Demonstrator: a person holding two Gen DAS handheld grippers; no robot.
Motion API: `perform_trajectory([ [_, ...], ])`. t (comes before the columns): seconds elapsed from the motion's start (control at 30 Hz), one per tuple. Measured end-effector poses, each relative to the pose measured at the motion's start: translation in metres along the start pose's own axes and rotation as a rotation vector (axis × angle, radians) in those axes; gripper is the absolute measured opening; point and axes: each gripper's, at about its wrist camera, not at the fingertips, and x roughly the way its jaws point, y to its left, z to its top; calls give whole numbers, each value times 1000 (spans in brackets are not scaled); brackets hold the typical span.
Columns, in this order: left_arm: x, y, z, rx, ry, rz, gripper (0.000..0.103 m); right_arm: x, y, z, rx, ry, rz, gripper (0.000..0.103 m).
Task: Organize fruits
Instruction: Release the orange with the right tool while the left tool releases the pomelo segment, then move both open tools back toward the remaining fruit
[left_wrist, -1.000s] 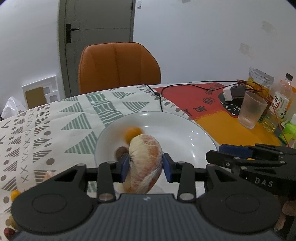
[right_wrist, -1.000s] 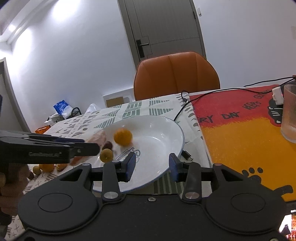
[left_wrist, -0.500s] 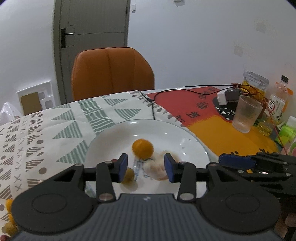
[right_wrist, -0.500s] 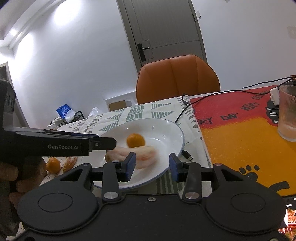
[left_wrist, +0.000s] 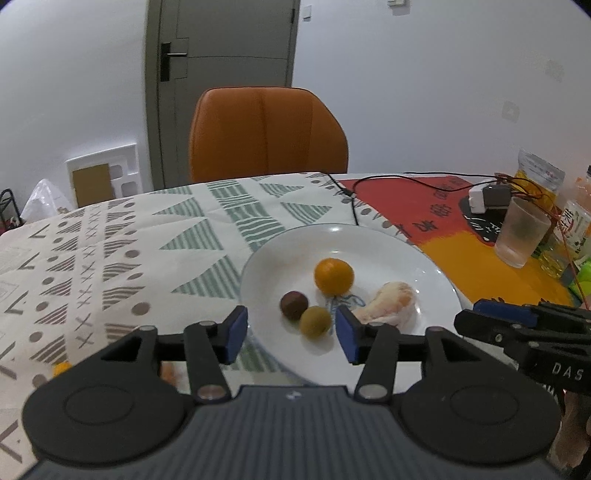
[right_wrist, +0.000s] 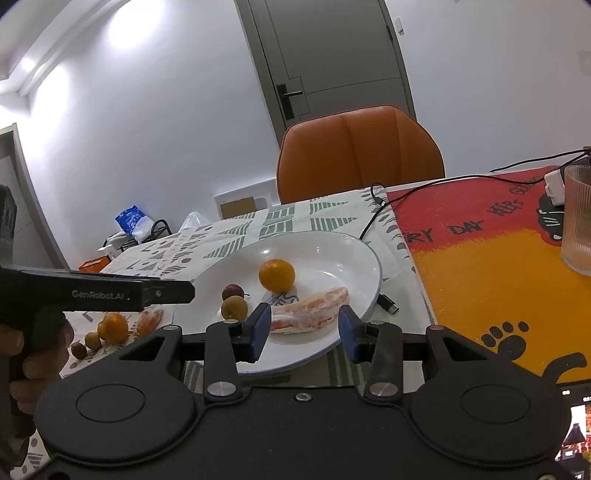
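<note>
now that the pomelo segment (left_wrist: 388, 303) lies on the white plate (left_wrist: 376, 240), the left gripper (left_wrist: 291, 334) carries nothing: a second ago its pads clamped that segment above the plate, and half a second ago the segment was already down and the jaws had begun to part. the jaws are opening at this moment, and the space between them is free; the fruit seen through the gap sits lower down on the plate, not in the grip. the view has also pulled back, so that the whole plate now shows.

contents of the plate: one mandarin (left_wrist: 333, 276) near the centre, one dark round fruit (left_wrist: 293, 305) and one greenish-brown round fruit (left_wrist: 315, 321) touching each other at the near-left side, and the segment at the near-right side, apart from the mandarin.

the right gripper (right_wrist: 302, 332) hangs over the near rim of the plate with its jaws apart and nothing gripped. the segment appears between its pads in the right wrist view, but it rests on the plate below them.

judgement: one placement is complete and the release held, since the segment lies flat and shows no sign of rolling. the task is not finished. on the patterned cloth (right_wrist: 325, 216) left of the plate remain a second mandarin (right_wrist: 113, 326), another segment (right_wrist: 149, 319) and two small round fruits (right_wrist: 85, 344), close together. the left gripper is the nearer tool for that group.
</note>
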Motion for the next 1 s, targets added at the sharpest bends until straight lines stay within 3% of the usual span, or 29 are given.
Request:
perform_trajectory([
  [0.17, -10, 10, -4, -10, -7, 21, 59, -1, 8, 0, -9, -4, -1, 50],
  [0.23, -14, 16, -6, -22, -8, 33, 66, 0, 12, 1, -14, -3, 2, 51],
  [0.43, -28, 33, -10, -58, -27, 77, 80, 0, 26, 2, -36, -16, 7, 70],
  [0.8, -49, 60, -20, -100, -38, 138, 84, 2, 58, 2, -90, -39, 4, 100],
  [1.0, -63, 77, -28, -135, -49, 172, 84, 4, 73, 4, -99, -44, 17, 103],
])
